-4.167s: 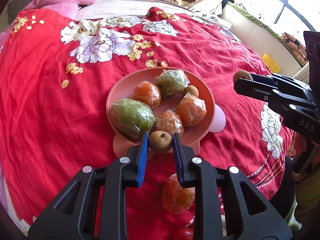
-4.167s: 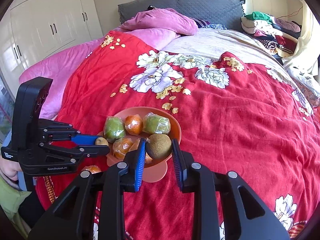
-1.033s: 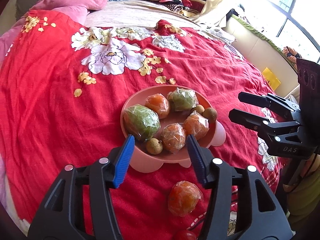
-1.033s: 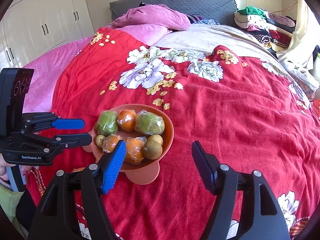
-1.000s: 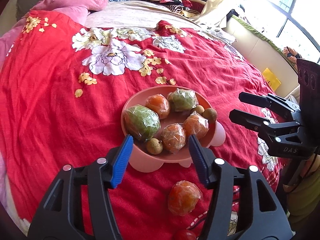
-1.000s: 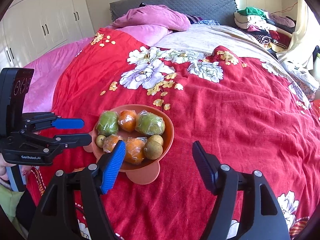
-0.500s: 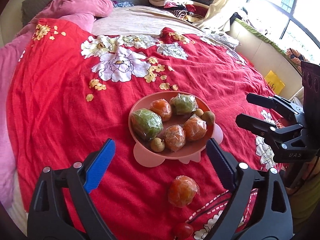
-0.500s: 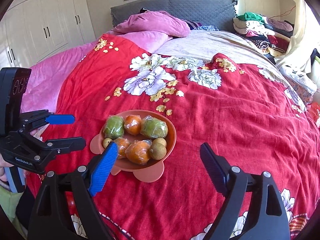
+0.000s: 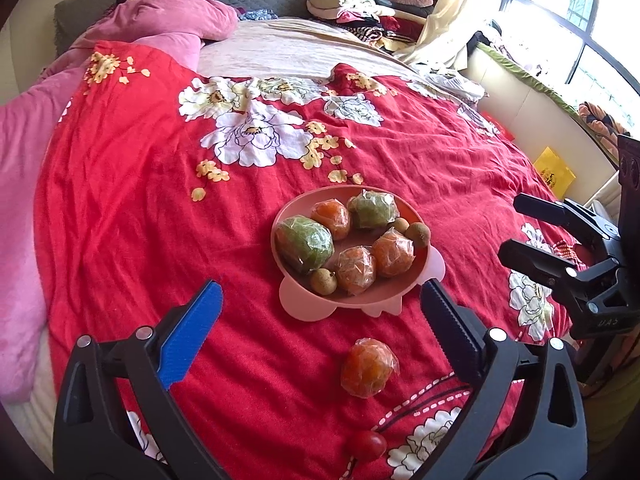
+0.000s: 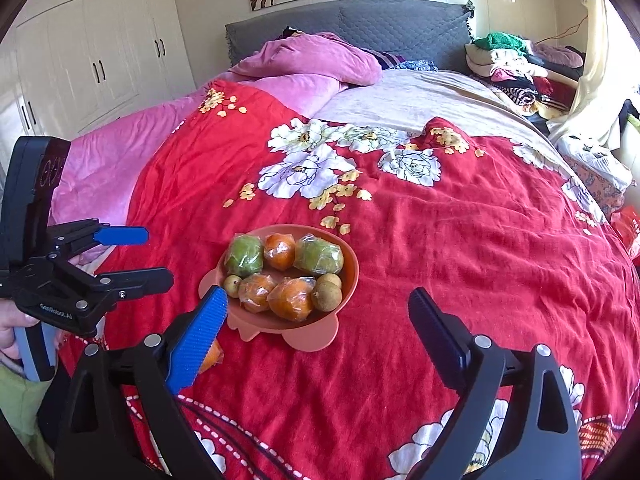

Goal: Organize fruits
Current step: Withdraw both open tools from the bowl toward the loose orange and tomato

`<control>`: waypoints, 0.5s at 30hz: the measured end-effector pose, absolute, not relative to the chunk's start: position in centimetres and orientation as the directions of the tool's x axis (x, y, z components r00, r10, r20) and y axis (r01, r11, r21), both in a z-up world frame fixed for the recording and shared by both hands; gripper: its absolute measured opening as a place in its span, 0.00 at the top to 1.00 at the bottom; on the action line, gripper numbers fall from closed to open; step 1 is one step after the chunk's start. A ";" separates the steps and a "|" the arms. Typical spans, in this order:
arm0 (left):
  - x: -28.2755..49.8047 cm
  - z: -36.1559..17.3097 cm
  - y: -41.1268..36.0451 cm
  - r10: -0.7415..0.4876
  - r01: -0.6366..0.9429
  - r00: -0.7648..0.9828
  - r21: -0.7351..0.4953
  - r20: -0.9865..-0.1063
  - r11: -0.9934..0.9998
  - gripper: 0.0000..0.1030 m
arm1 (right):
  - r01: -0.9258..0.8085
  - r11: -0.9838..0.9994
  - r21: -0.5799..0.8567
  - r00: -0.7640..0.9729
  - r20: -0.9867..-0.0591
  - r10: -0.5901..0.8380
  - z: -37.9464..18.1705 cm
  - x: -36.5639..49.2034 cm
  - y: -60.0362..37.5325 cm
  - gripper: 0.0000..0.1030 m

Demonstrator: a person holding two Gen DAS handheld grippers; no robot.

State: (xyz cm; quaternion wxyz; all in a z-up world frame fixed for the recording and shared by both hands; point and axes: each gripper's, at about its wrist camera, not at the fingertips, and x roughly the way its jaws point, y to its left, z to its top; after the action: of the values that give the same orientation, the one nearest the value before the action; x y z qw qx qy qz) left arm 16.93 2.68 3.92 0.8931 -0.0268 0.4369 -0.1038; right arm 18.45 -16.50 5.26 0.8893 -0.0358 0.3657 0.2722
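Fruits mostly sit in the pink bowl [image 9: 424, 272] at frame centre; one wrapped orange [image 9: 368, 368] lies on the bed below it. Your left claw [image 9: 320, 320] and right claw [image 10: 320, 324] are both spreading, empty. Next, lower the left around that orange.

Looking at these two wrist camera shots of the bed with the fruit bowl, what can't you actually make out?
- Wrapped orange on the bedspread: right wrist view, mostly hidden behind the right gripper's blue finger.
- Small red fruit: left wrist view, too small to identify.
- Bowl floor under the fruit: both views, covered by fruit.
- Person holding the grippers: only a hand, cut off by the left edge, right wrist view.
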 end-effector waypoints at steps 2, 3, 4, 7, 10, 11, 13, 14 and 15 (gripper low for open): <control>16.6 3.9 2.9 -0.204 0.157 0.595 -0.136 -0.778 0.978 0.10 | -0.518 0.844 0.136 0.578 -0.671 0.463 5.2 17.8 -16.3 0.11; 16.5 3.9 3.0 -0.203 0.154 0.594 -0.138 -0.778 0.978 0.10 | -0.525 0.840 0.137 0.573 -0.673 0.468 5.2 17.4 -16.1 0.10; 16.3 3.9 3.1 -0.203 0.152 0.594 -0.140 -0.779 0.979 0.10 | -0.530 0.836 0.140 0.569 -0.673 0.473 5.2 17.1 -15.9 0.10; 15.9 3.9 3.3 -0.200 0.151 0.589 -0.137 -0.783 0.979 0.10 | -0.543 0.827 0.146 0.558 -0.673 0.485 5.1 16.1 -15.5 0.10; 15.5 3.8 3.4 -0.195 0.151 0.585 -0.131 -0.787 0.980 0.10 | -0.557 0.816 0.153 0.542 -0.677 0.497 4.9 15.2 -15.0 0.10; 15.3 3.7 3.5 -0.193 0.148 0.584 -0.130 -0.789 0.980 0.10 | -0.563 0.812 0.152 0.537 -0.679 0.500 4.7 14.8 -14.9 0.10; 15.2 3.7 3.6 -0.191 0.145 0.582 -0.130 -0.790 0.981 0.10 | -0.571 0.806 0.153 0.527 -0.685 0.504 4.5 14.2 -14.5 0.10; 15.0 3.6 3.7 -0.187 0.142 0.581 -0.127 -0.792 0.982 0.10 | -0.575 0.803 0.159 0.520 -0.686 0.508 4.3 13.8 -14.4 0.10; 14.9 3.6 3.7 -0.185 0.141 0.580 -0.126 -0.793 0.982 0.10 | -0.580 0.799 0.162 0.513 -0.689 0.512 4.1 13.5 -14.2 0.10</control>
State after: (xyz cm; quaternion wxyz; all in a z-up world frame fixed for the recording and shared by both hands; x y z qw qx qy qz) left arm 14.94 3.71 3.57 0.8885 -0.0247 0.4489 -0.0916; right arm 13.49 -14.22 4.15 0.8687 -0.0445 0.3805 0.3141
